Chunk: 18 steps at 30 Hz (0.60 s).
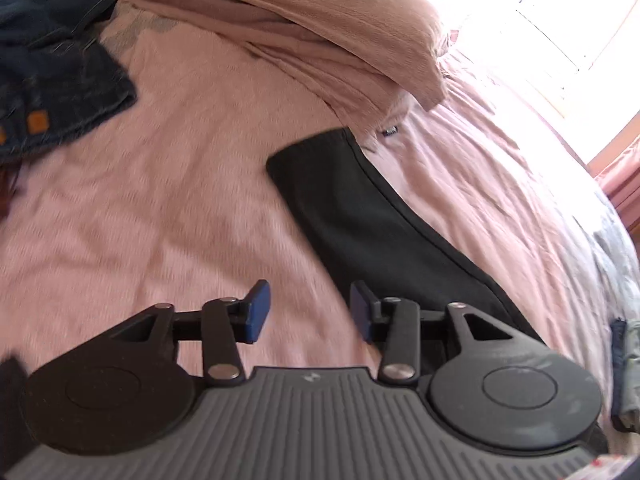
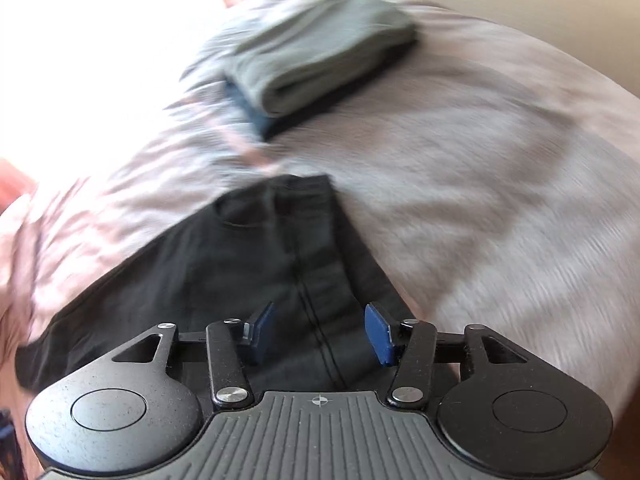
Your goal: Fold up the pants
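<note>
Looking down the left wrist view: left claw [image 1: 310, 312] hangs above the pink bed cover [image 1: 172, 208], blue pads spread apart, nothing between them. Black pants [image 1: 360, 216] lie flat on the bed as a long folded strip, running from just past the claw's right pad up toward the pink pillow [image 1: 344, 36]. One narrow end of the pants sits near the pillow's lower edge. Dark blue jeans [image 1: 60, 80] lie in a heap well apart from the black pants, on their far left, with orange patches showing. A bright window [image 1: 580, 20] is beyond the pillow, upper right. View is slightly motion-blurred.

Right wrist view: right claw [image 2: 320, 332] is over the black pants [image 2: 240, 264], pads parted on either side of a stitched seam, not pressing the cloth. The pants' squared end points away from the claw. Beyond that end, well apart from the pants, rests a folded grey-green garment [image 2: 320, 52] stacked on a darker folded piece [image 2: 260, 120]. Heavy blur here; cannot tell finer detail of the stack.
</note>
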### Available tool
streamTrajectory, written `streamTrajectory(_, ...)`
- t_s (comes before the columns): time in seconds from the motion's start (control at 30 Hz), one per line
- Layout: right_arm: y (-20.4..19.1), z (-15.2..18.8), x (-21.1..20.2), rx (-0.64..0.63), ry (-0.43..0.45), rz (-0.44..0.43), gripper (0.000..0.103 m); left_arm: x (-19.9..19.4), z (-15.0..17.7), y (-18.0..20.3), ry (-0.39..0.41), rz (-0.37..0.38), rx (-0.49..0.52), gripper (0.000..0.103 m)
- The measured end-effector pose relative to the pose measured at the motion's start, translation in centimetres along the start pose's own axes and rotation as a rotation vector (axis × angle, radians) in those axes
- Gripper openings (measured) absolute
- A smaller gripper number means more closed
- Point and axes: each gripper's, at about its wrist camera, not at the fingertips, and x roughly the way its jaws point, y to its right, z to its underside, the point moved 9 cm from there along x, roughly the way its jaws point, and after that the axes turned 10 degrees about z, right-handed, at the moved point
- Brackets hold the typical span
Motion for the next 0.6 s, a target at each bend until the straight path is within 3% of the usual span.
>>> streamTrajectory(0.17,-0.2,-2.5,4.7,-0.112,-0.042,-0.156,0.033,-6.1,5.8,0.8,0.008,-0.013,-0.137,0.043)
streamTrajectory(0.33,0.7,-4.6,9.3,-0.17,-0.122,-0.308,0.032,-12.4,12.2,2.2,0.059,-0.09,-0.229,0.043)
streamTrajectory(0.5,1.2,-5.9,13.0,-0.148,-0.207,-0.433,0.031,-17.4,17.7,4.1,0.113,-0.138,-0.332,0.043)
streamTrajectory(0.53,1.0,-6.1,13.5,-0.14,-0.228,-0.459,0.026,-18.2,18.5,4.4,0.121,-0.147,-0.344,0.043)
streamTrajectory(0.6,0.6,-6.4,13.8,-0.152,-0.25,-0.509,0.0,-19.8,20.0,5.1,0.139,-0.166,-0.362,0.043)
